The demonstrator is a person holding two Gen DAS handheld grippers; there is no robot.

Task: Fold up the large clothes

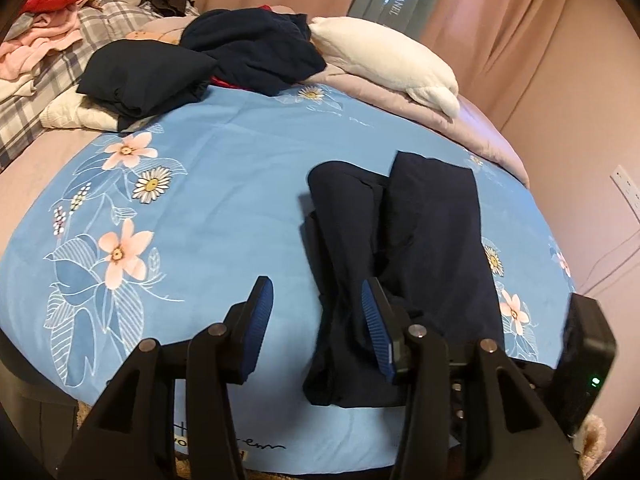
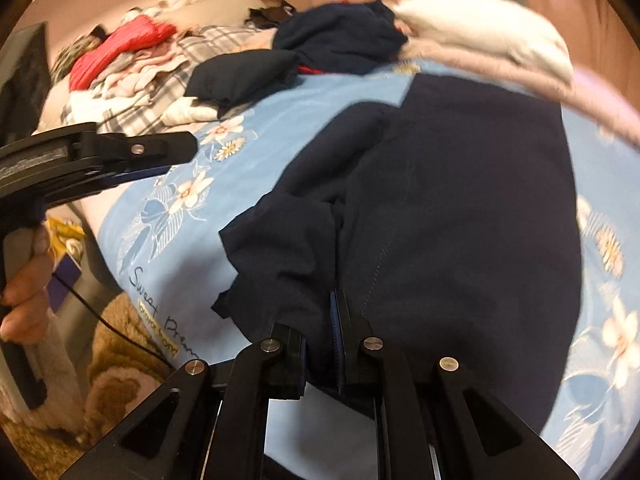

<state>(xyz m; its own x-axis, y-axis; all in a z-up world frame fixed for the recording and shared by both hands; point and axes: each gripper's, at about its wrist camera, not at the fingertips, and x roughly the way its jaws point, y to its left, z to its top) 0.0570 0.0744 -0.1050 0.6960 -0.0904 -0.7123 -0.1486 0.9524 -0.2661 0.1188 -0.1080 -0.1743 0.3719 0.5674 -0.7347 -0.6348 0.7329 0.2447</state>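
Observation:
A dark navy garment (image 1: 420,248) lies folded lengthwise on the blue flowered bed cover (image 1: 224,168), right of centre. My left gripper (image 1: 316,300) is open and empty, hovering over the garment's near left edge. In the right wrist view the same garment (image 2: 460,200) fills the frame. My right gripper (image 2: 320,344) is shut on a bunched near edge of the garment. The left gripper (image 2: 176,148) shows from the side at the left of that view, held in a hand.
A folded dark garment (image 1: 144,72) and a heap of dark clothes (image 1: 256,52) lie at the back of the bed. A white plush pillow (image 1: 384,60) lies at back right. Pink and red clothes (image 1: 44,20) are piled at far left. Curtains and a wall stand on the right.

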